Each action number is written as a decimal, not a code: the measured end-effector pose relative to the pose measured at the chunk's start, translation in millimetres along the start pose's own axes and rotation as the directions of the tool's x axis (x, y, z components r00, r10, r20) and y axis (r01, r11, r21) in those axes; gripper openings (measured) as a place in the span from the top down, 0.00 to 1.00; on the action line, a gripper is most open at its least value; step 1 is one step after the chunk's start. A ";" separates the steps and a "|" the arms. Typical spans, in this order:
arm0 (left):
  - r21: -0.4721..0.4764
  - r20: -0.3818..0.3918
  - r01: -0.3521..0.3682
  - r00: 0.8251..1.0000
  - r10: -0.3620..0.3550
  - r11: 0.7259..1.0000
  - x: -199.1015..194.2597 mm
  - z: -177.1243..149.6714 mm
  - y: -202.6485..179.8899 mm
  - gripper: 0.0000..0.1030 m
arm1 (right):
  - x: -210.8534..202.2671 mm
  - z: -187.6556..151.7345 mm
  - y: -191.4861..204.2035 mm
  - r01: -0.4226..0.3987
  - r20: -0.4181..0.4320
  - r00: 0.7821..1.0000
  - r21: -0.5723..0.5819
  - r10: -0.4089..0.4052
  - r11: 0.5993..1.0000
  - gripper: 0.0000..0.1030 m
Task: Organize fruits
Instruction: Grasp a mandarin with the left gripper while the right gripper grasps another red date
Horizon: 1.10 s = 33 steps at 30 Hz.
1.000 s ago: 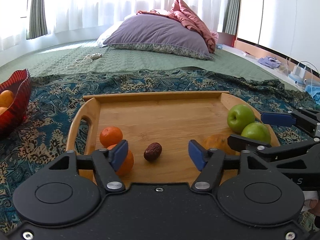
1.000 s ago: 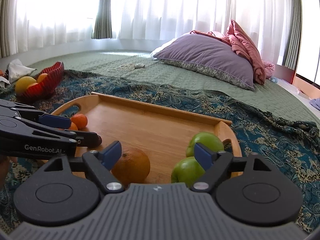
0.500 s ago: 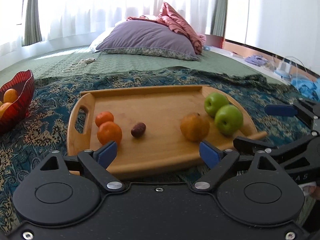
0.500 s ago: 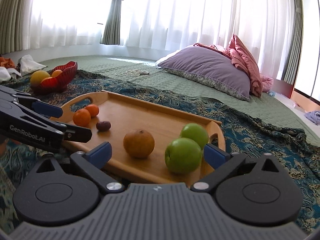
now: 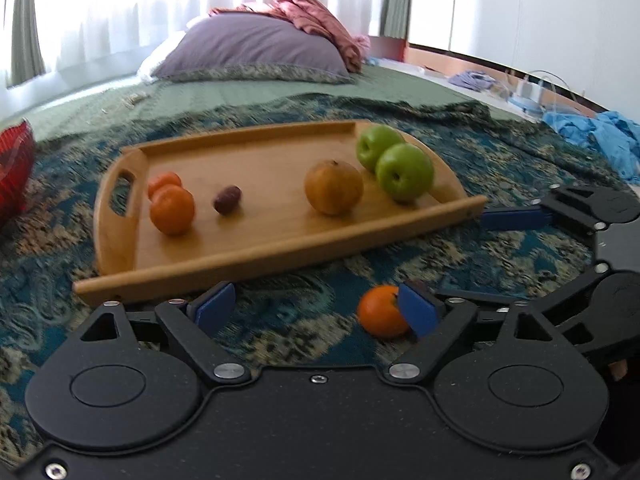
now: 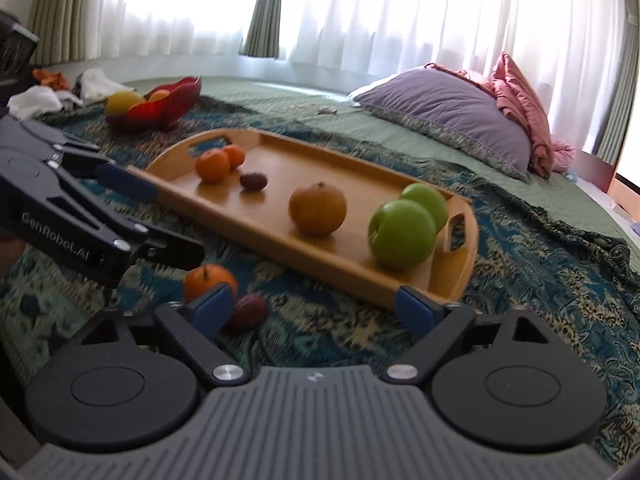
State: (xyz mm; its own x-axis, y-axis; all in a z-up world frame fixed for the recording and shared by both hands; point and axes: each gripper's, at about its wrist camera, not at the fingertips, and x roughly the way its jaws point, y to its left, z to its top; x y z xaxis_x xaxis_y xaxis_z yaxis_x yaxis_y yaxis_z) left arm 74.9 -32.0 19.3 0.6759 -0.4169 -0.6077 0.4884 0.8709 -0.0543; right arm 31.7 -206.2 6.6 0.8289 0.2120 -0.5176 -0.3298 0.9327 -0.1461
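A wooden tray (image 5: 248, 248) (image 6: 360, 280) lies on the patterned blanket. On it are two tangerines (image 5: 172, 210) (image 6: 213, 165), a dark date (image 5: 227, 199) (image 6: 253, 181), a brown pear (image 5: 334, 188) (image 6: 317, 209) and two green apples (image 5: 404, 172) (image 6: 402, 235). A loose tangerine (image 5: 380, 312) (image 6: 209, 280) and a loose date (image 6: 248, 312) lie on the blanket in front of the tray. My left gripper (image 5: 316, 308) is open, its right finger beside the loose tangerine. My right gripper (image 6: 316, 306) is open and empty above the blanket.
A red bowl (image 6: 160, 106) (image 5: 14, 164) with fruit stands at the far left. A purple pillow (image 5: 248, 52) and pink bedding lie behind. Blue cloth (image 5: 600, 136) lies at the right, white cloths (image 6: 40, 96) at the far left.
Both grippers have pulled back from the tray toward me. The loose tangerine and date on the blanket have come into view. Both stay open.
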 end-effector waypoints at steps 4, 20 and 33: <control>-0.010 -0.034 0.055 0.998 -0.056 0.998 2.7 -1.8 -2.0 0.32 | 0.3 -4.0 4.2 -0.022 -0.016 1.000 -0.003 0.022 1.000 0.16; -0.012 -0.080 0.152 0.985 -0.152 0.988 18.7 -2.6 -17.6 0.70 | 5.3 -10.4 9.1 -0.041 -0.051 0.998 -0.002 0.041 0.999 0.30; -0.015 -0.058 0.114 0.992 -0.115 0.993 16.5 -3.6 -16.4 0.70 | 7.0 -10.7 11.9 -0.051 -0.046 0.998 0.007 0.051 0.999 0.32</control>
State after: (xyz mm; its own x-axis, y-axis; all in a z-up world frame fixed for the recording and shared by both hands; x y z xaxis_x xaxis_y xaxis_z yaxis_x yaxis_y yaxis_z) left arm 76.0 -52.2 7.3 0.5822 -0.4983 -0.6424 0.5540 0.8215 -0.1351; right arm 28.7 -196.7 -7.8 0.7891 0.2458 -0.5629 -0.3687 0.9225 -0.1140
